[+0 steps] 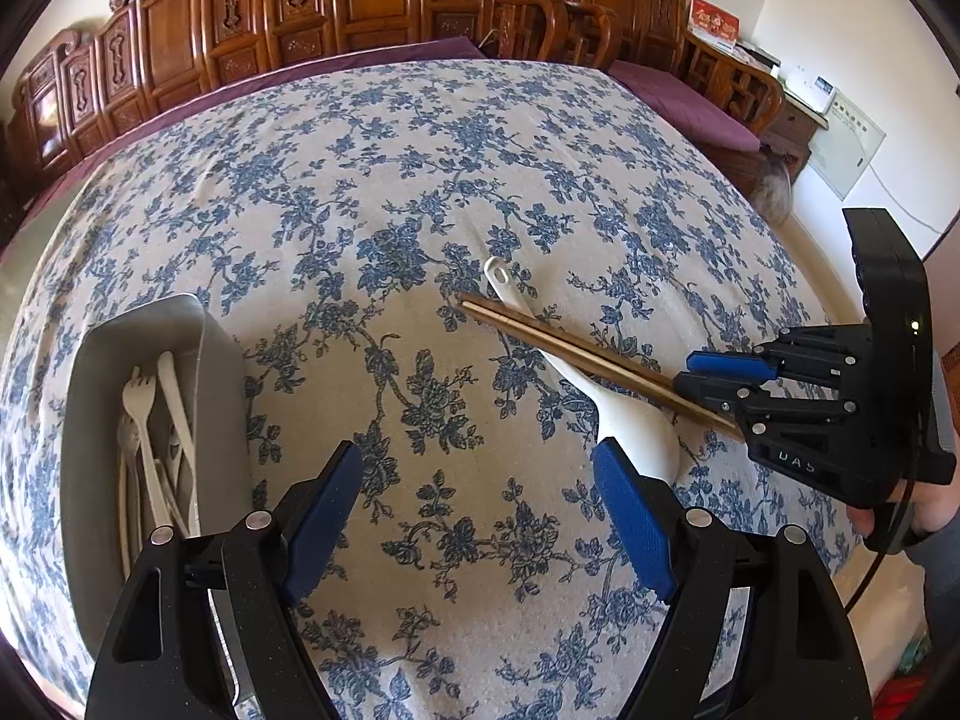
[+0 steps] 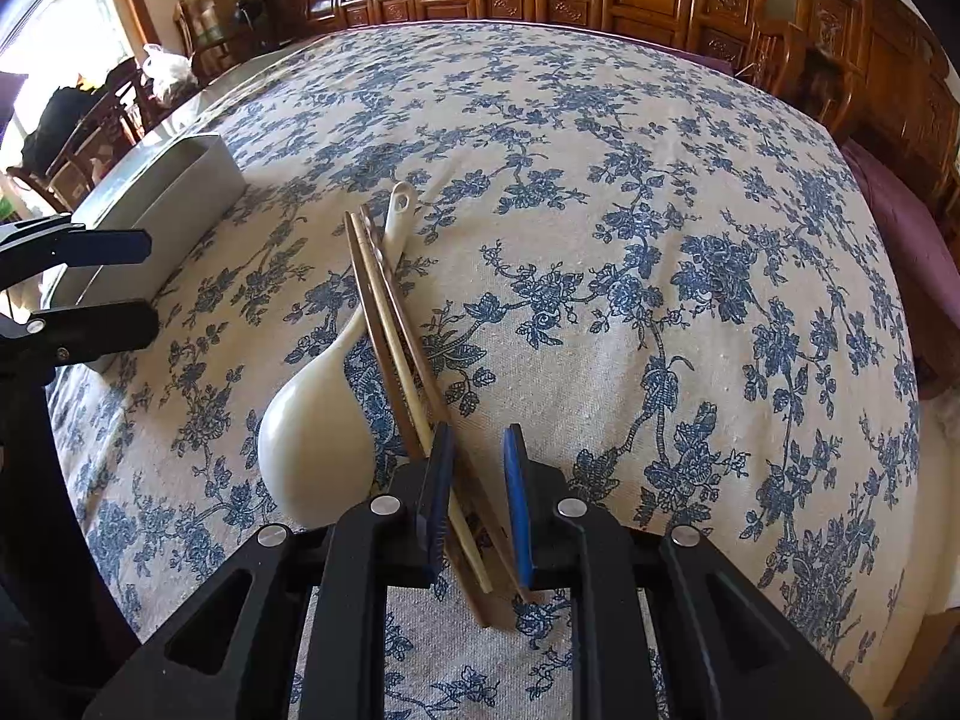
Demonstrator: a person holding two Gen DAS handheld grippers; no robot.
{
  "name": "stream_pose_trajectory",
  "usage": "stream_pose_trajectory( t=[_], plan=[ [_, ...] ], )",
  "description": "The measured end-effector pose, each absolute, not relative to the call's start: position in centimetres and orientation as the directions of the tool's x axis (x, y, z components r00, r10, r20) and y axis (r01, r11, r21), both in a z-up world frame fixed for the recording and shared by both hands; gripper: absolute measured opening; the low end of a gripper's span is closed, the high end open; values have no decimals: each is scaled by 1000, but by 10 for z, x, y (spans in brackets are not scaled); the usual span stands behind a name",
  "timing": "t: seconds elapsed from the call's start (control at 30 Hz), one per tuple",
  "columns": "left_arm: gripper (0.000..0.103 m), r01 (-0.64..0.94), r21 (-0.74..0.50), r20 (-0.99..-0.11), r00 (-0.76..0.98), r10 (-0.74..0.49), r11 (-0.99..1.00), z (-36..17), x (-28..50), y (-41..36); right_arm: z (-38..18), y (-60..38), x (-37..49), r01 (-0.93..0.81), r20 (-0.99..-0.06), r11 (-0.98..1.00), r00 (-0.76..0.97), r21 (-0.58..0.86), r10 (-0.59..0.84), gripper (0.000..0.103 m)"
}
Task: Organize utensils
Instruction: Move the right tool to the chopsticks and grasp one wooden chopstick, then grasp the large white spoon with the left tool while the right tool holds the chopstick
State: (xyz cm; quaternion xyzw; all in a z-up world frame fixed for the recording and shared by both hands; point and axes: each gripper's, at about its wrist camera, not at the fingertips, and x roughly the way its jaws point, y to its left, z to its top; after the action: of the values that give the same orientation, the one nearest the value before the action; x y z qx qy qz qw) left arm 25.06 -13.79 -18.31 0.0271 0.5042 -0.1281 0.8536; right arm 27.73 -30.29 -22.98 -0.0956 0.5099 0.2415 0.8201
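Note:
Brown wooden chopsticks (image 2: 396,330) lie across a white spoon (image 2: 312,450) on the blue-flowered tablecloth. My right gripper (image 2: 477,468) straddles the near ends of the chopsticks, its blue pads (image 2: 517,504) a little apart on either side, not clamped on them. In the left wrist view the chopsticks (image 1: 564,348) and the spoon (image 1: 624,426) lie at centre right, with the right gripper (image 1: 699,375) at their right end. My left gripper (image 1: 474,510) is open and empty above the cloth, between the grey tray (image 1: 222,372) and the spoon.
The grey tray holds several white plastic forks and knives (image 1: 156,450) at the left; it also shows in the right wrist view (image 2: 174,192). Carved wooden chairs (image 1: 360,0) ring the table's far side. The table's right edge (image 1: 828,300) is near.

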Motion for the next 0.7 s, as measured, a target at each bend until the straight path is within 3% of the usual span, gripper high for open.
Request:
stream_pose_trajectory(
  t=[0.2, 0.27, 0.47, 0.7],
  plan=[
    [76, 254, -82, -873, 448, -192, 964, -189, 254, -146, -233, -304, 279, -494, -872, 862, 366, 113, 324, 18],
    [76, 256, -85, -875, 444, -195, 963, -191, 256, -148, -233, -307, 278, -488, -869, 866, 374, 112, 323, 11],
    [76, 264, -135, -877, 417, -239, 955, -203, 265, -156, -231, -315, 271, -477, -856, 864, 367, 164, 365, 6],
    [76, 267, -186, -875, 392, -283, 945, -221, 275, -165, -220, -324, 260, -445, -825, 876, 412, 188, 386, 6]
  ],
)
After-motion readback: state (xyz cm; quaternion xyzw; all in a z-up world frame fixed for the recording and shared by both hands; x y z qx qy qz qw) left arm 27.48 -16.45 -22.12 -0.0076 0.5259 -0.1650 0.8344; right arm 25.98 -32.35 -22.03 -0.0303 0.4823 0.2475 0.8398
